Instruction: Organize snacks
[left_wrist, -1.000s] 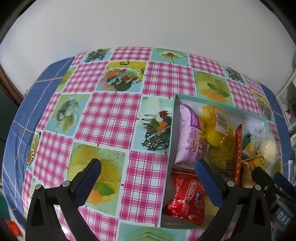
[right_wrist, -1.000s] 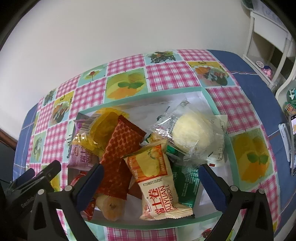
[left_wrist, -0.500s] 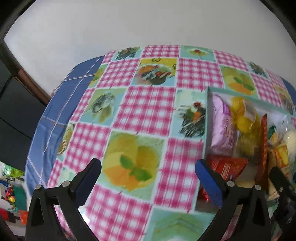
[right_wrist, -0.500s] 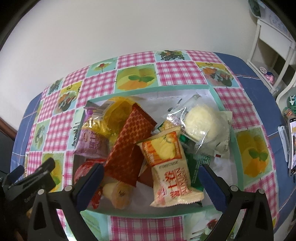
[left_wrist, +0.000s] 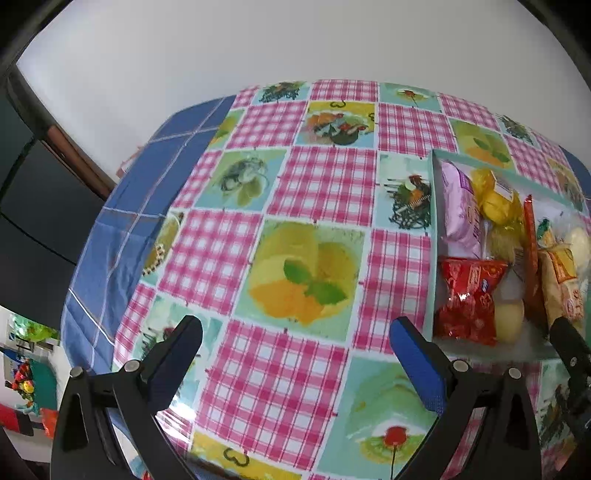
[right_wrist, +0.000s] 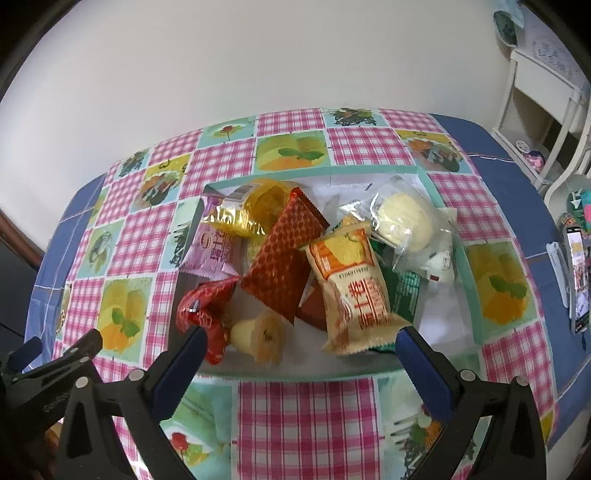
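Left hand-held gripper (left_wrist: 295, 345) withdrawn; one tray (right_wrist: 448, 206).

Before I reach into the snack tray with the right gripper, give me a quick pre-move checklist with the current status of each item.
1. Right gripper open and empty: ok, jaws spread wide.
2. Left gripper open and clear of the tray: ok, over bare tablecloth.
3. Right gripper lined up with the tray: ok, at its near edge.
4. Target reachable: ok, the orange swiss roll packet lies on top of the pile.
5. Drop-off spot for sorted snacks: cannot tell, no second container in view.
6. Phone at the table's right edge out of the path: ok.
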